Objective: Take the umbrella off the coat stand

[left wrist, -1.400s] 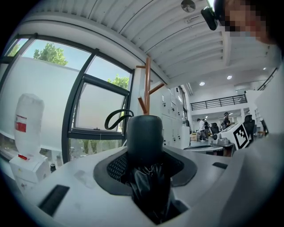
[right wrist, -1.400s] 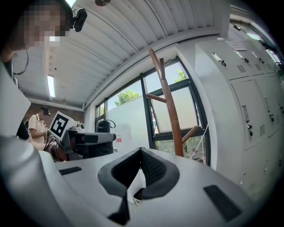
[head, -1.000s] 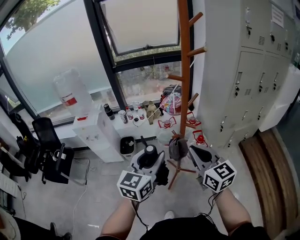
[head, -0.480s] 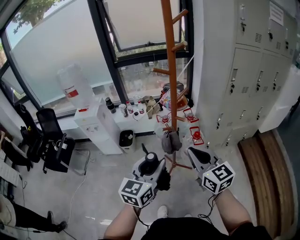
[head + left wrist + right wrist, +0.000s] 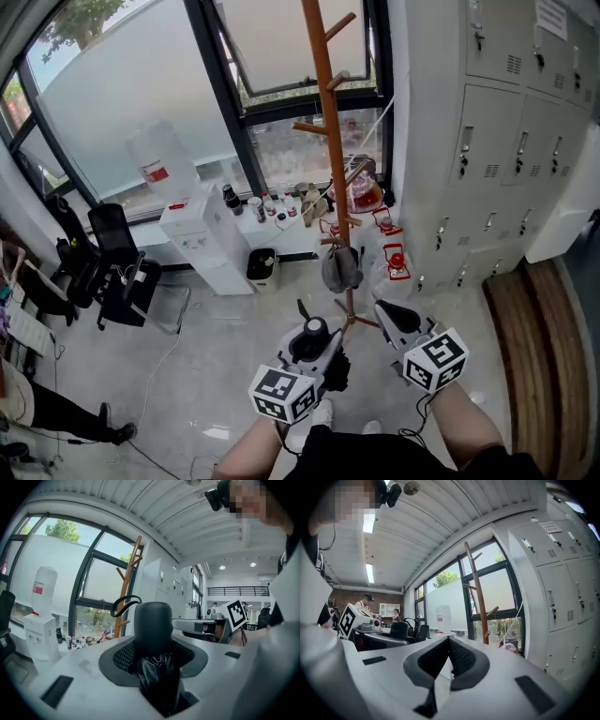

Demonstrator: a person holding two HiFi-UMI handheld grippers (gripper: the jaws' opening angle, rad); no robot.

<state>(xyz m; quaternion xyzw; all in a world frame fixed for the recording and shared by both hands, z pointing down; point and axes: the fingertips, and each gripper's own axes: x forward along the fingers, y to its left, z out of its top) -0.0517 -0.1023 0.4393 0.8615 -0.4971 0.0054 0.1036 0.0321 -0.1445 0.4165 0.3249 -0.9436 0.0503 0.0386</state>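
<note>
The left hand-held gripper (image 5: 152, 654) is pinching a folded black fabric umbrella (image 5: 158, 679). Its pads press on the crumpled cloth just behind the thick black cylinder handle (image 5: 153, 627), which sticks out ahead of the jaws. A thin black strap (image 5: 123, 605) loops out from the handle to the left side. The umbrella is therefore already off the tall orange-brown wooden coat stand (image 5: 325, 131), which stands ahead of both grippers and well apart from them, with a grey bundle (image 5: 341, 269) hanging low on its pole. The right hand-held gripper (image 5: 446, 654) is beside the left one, on its right. Its two ribbed dark pads are pressed together at the tips and nothing is between them. I judge the umbrella to be light and of a mixed kind: the handle is stiff and smooth, while the folded cloth is soft, a little slippery, and gives way under the pads. The present hold on the cloth near the handle seems good enough, because the ribs inside give some firmness there. A hold on the handle itself would be more sure but wider for the jaws. The strap is too thin and loose to carry it steadily.
</note>
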